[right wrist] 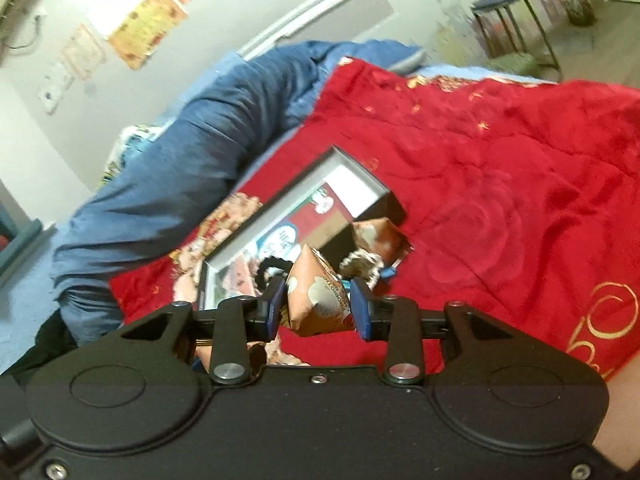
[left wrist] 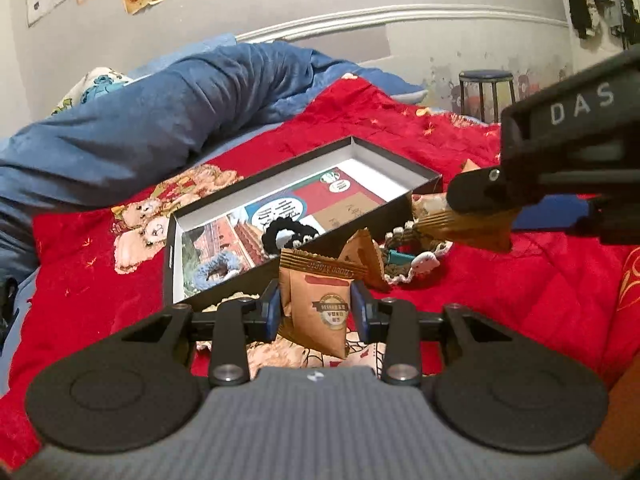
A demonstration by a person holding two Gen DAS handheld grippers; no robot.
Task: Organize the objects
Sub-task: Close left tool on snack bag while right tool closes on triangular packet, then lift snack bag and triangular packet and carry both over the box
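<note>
While both grippers gripped a packet each, left gripper (left wrist: 316, 308) and right gripper (right wrist: 318, 306), fingers closed, the box (left wrist: 400, 164) held only scrunchies (left wrist: 288, 236). More packets (left wrist: 366, 258) lay beside it on the bed (left wrist: 520, 280).

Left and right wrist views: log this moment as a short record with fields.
surface: red quilt on a bed
box: open black box, lying on the quilt
in box: printed cards, black hair tie, blue hair tie
left gripper: shut on a brown snack packet
right gripper: shut on a brown snack packet
beside box: more brown packets, crocheted piece
background: blue blanket, stool
</note>
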